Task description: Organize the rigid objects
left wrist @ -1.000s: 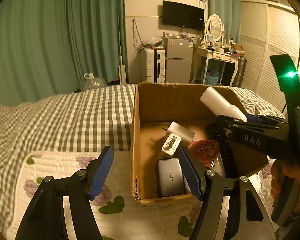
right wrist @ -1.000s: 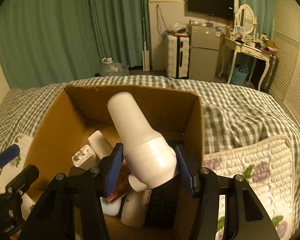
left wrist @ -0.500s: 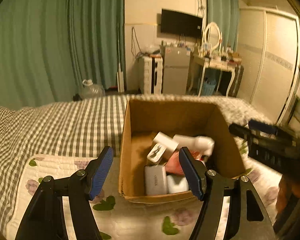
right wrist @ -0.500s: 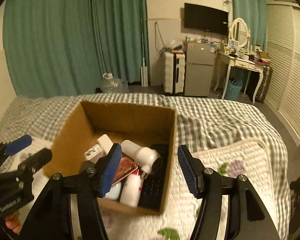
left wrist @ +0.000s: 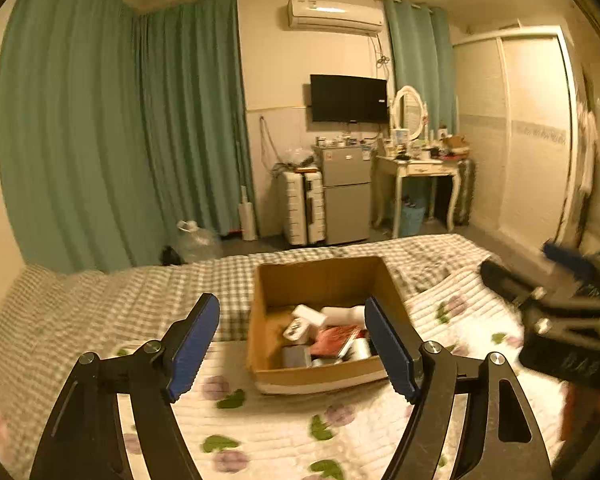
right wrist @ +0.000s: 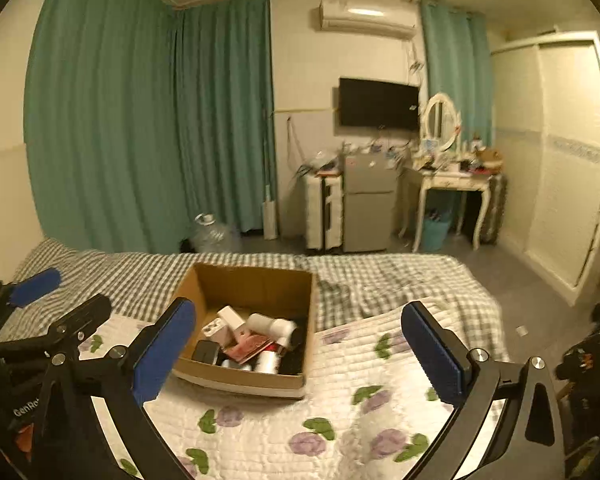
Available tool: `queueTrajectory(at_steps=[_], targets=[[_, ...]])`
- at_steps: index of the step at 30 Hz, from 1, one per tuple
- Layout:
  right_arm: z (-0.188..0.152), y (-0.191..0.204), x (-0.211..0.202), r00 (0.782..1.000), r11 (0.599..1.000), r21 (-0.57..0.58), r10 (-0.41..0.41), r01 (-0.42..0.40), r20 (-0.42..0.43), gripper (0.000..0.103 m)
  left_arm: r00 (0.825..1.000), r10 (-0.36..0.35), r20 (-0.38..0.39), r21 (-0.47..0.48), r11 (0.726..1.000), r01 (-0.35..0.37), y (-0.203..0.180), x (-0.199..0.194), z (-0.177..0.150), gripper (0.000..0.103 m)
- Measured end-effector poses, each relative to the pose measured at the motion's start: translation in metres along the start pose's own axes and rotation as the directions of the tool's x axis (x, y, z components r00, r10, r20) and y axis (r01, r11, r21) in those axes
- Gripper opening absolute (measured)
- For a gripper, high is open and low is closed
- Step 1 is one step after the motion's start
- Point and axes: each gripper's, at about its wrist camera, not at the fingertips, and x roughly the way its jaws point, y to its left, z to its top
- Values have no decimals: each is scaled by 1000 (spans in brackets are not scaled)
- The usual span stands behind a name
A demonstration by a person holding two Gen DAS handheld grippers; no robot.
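Observation:
An open cardboard box [left wrist: 276, 280] [right wrist: 300, 292] sits on the bed. It holds a white bottle [right wrist: 274, 325] [left wrist: 342, 312] lying on its side, a white charger [right wrist: 212, 329], a red packet [right wrist: 250, 349], a dark power bank [right wrist: 205, 351] and other small items. My left gripper [left wrist: 300, 346] is open and empty, well back from the box. My right gripper [right wrist: 300, 356] is open wide and empty, also well back. The right gripper shows at the right edge of the left wrist view [left wrist: 560, 280].
The box stands on a floral quilt [right wrist: 340, 420] over a checked bedspread [right wrist: 380, 276]. Beyond the bed are green curtains [left wrist: 120, 140], a small fridge [left wrist: 346, 200], a white suitcase [left wrist: 302, 212], a dressing table [left wrist: 420, 172] and a water jug [left wrist: 196, 240].
My right gripper let go of the white bottle, which now lies in the box. Both grippers have pulled back and up, so the box looks much smaller.

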Motion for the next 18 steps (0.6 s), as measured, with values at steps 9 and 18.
queueTrajectory(at_steps=[9,18], targets=[[-34,-1,-9,999,1000,24,-4,4,37,103,994,55,99,-52,997,-50,11,-22,-22,79],[-78,-1,19,997,1000,-17,-12,13,73,103,991,92,94,-49,995,-88,11,0,-63,79]])
